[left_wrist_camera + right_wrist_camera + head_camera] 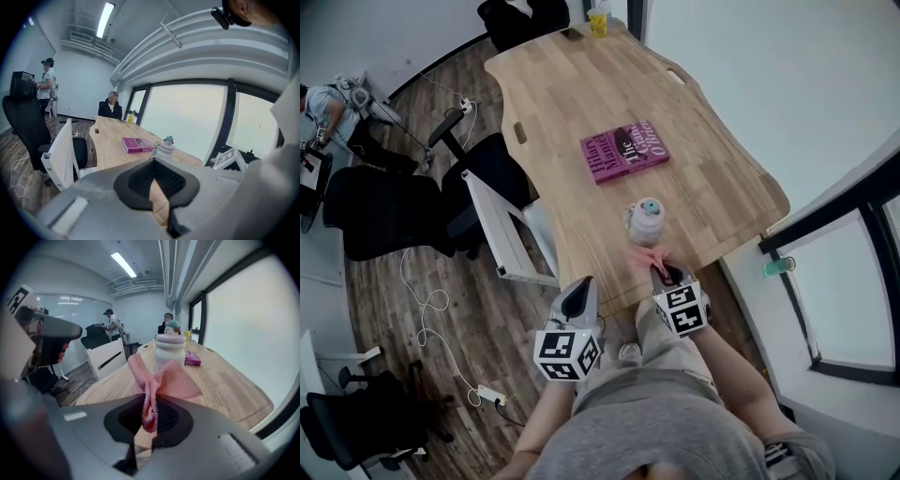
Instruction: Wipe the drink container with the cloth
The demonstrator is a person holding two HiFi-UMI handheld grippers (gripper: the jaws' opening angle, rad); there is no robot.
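The drink container (645, 222) is a pale bottle with a teal cap. It stands upright near the front edge of the wooden table (572, 103). My right gripper (670, 277) is shut on a pink cloth (649, 259) that hangs just in front of the bottle's base. In the right gripper view the cloth (161, 378) fans out from the right gripper (149, 416) and covers the lower part of the bottle (168, 348); I cannot tell whether they touch. My left gripper (578, 300) is off the table's front-left edge, shut and empty. From the left gripper (153, 164), the bottle (165, 147) is ahead.
A magenta book (623, 150) lies mid-table behind the bottle. A yellow cup (598, 22) stands at the far end. A white cabinet (502, 225) and black chairs (389, 220) line the table's left side, with cables on the floor. A window wall is at the right.
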